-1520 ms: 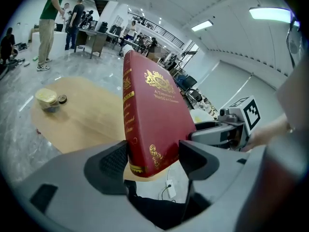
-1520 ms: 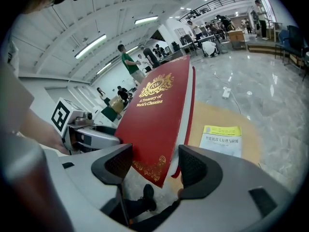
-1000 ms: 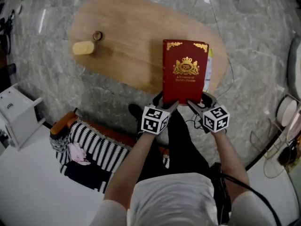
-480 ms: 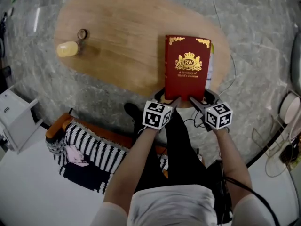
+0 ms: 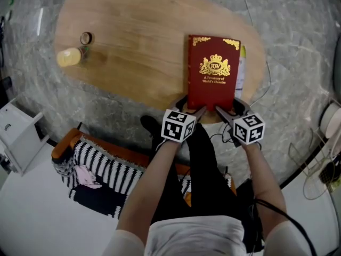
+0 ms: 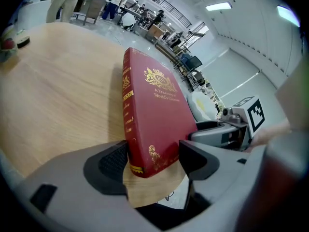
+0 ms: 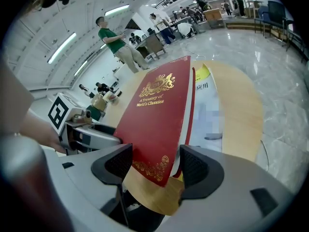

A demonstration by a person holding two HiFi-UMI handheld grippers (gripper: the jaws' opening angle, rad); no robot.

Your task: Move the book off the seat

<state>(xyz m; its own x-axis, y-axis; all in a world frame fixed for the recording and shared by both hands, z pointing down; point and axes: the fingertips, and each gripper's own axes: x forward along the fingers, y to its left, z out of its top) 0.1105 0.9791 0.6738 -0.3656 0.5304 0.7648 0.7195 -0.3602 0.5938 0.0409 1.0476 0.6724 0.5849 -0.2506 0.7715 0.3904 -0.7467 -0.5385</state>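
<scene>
the oval wooden table (image 5: 133, 41) fills the ground ahead, and the striped seat (image 5: 98, 167) sits low at my left, by my legs. the red book (image 5: 213, 71) is off that seat, lying over the table's near right end with its near edge just past the rim. my left claw (image 6: 154, 161) is clamped on the spine-side near corner and my right claw (image 7: 157, 166) on the page-side corner. i can't tell whether the book's full weight is down. i'd keep both corners level, ease it further in so nothing overhangs, then release both claws together. a white sheet (image 5: 241, 73) lies under its right edge, so better not to drag that. the yellow lump (image 5: 67, 57) and small ring (image 5: 86, 38) are well apart.
</scene>
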